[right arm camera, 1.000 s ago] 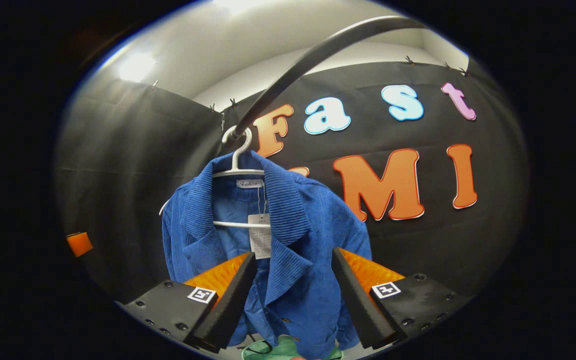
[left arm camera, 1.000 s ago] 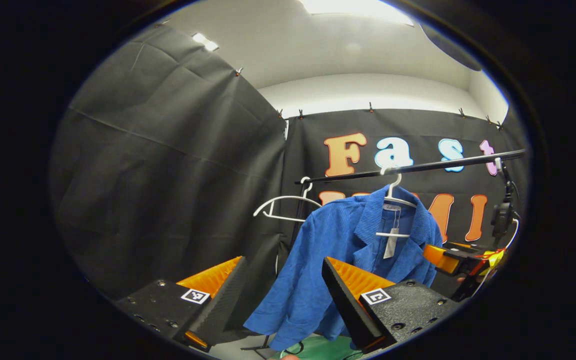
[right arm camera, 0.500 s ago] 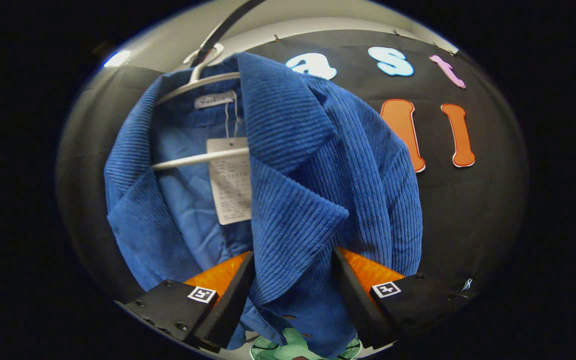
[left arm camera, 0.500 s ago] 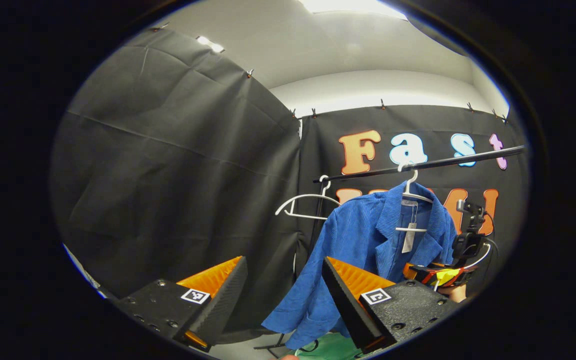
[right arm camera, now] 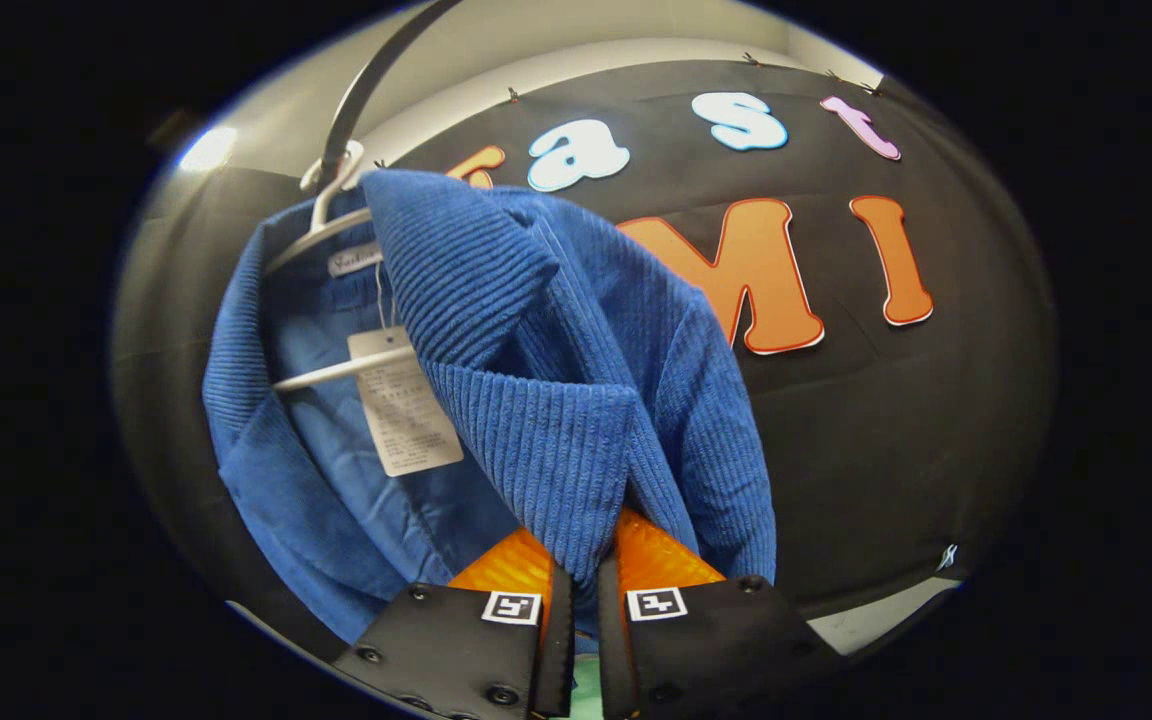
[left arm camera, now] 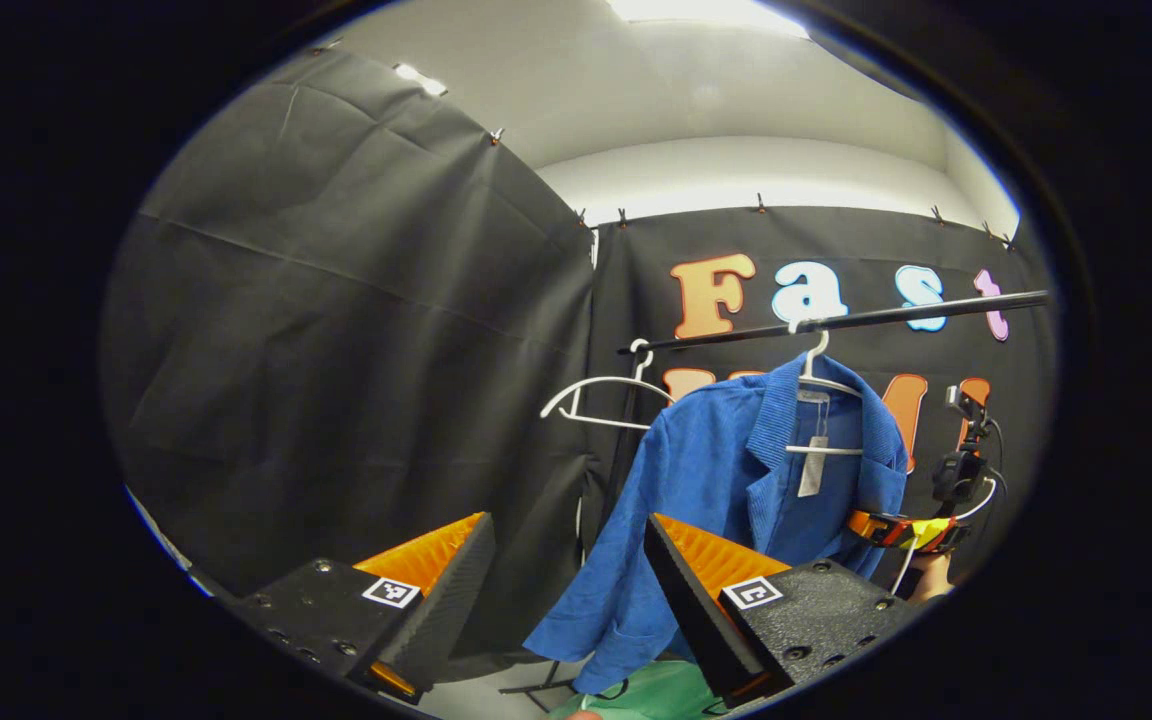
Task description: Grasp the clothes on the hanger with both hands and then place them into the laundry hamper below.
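A blue corduroy jacket hangs on a white hanger from the black rail. My left gripper is open and holds nothing, well short of the jacket's left sleeve. In the right gripper view the jacket is close up, with a paper tag inside the collar. My right gripper is shut on the jacket's right lapel, both fingers pressing the cloth. The right gripper, held by a hand, also appears in the left gripper view at the jacket's right front. The green hamper sits below the jacket.
An empty white hanger hangs at the rail's left end, beside the rack's upright post. Black cloth walls close off the left and back. The rail runs overhead in the right gripper view.
The right gripper's fingers have closed on the jacket's lapel, which was loose between them before. The left gripper stays open and has barely moved.
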Available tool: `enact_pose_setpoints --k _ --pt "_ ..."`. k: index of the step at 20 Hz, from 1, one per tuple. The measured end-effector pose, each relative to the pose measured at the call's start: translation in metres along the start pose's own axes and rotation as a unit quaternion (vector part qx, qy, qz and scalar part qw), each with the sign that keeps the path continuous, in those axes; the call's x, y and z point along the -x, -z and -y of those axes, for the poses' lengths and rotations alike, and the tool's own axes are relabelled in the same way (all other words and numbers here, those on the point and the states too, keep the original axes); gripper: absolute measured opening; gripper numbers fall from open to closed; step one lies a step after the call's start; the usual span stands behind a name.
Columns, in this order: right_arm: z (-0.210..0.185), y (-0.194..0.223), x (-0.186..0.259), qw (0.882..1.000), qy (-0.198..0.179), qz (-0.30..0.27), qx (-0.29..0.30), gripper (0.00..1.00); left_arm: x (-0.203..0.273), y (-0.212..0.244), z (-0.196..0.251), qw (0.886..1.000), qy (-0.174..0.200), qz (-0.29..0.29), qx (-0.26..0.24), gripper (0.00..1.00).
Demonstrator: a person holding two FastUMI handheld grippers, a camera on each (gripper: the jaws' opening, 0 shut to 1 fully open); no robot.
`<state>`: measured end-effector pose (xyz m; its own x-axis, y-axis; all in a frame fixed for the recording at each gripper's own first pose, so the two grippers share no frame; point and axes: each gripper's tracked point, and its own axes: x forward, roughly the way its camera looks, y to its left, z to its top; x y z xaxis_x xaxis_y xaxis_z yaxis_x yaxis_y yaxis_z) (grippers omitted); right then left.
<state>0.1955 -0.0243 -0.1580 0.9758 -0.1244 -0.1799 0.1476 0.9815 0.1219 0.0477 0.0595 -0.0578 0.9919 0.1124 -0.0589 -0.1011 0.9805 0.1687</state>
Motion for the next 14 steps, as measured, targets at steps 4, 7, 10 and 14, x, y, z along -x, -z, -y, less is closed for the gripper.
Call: enact_pose_setpoints --k 4,7,10,14 --pt "-0.004 -0.043 0.052 0.997 -0.051 0.051 0.013 0.18 -0.016 0.024 0.042 0.998 0.059 -0.022 0.005 0.95" --pt "0.019 -0.074 0.081 0.996 -0.039 0.076 0.02 0.18 -0.035 0.038 0.087 0.993 0.116 -0.03 0.017 0.92" --pt "0.02 -0.104 0.098 0.994 -0.045 0.1 0.011 0.18 -0.062 0.049 0.132 0.985 0.164 -0.03 0.041 0.95" --pt "0.011 -0.123 0.118 0.99 -0.066 0.121 0.04 0.18 -0.101 0.054 0.167 0.98 0.18 -0.005 0.079 0.95"
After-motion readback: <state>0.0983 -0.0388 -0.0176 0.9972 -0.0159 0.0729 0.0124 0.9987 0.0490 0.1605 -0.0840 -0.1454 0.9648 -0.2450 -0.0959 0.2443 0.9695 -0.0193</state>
